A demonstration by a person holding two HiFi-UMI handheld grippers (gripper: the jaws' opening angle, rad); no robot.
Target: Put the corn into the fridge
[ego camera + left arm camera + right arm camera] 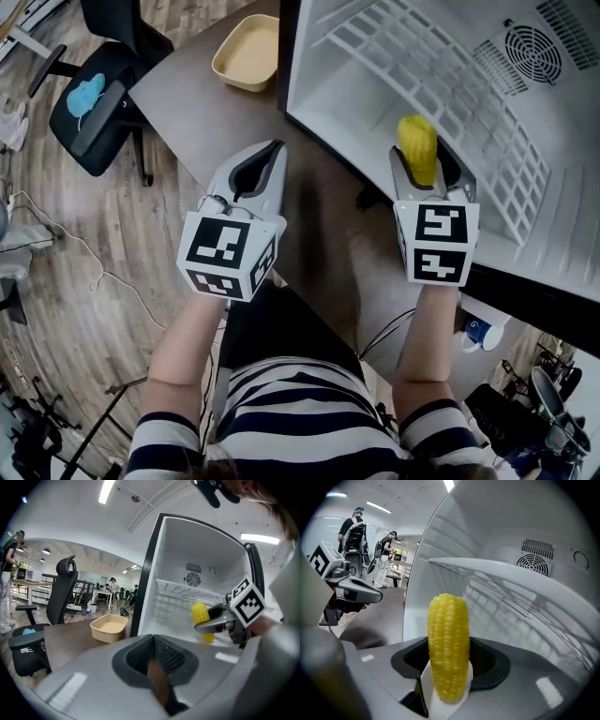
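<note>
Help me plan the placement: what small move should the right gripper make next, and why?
Probably ease the right gripper forward, deeper into the fridge. Its jaws are shut on the corn, which sits just at the open front, with the wire shelf ahead.

The place is an open-plan office: a black swivel chair [62, 590] at the left of the left gripper view, desks [101, 594] and people [113, 584] behind it, strip lights [107, 490] overhead, and a wood-plank floor [66, 281] at the head view's left.

Bumpy, glossy corn [448, 648]; smooth white plastic fridge [356, 103] walls ahead of the right hand-held gripper [427, 164]; matt brown counter [187, 103] beside it.
</note>
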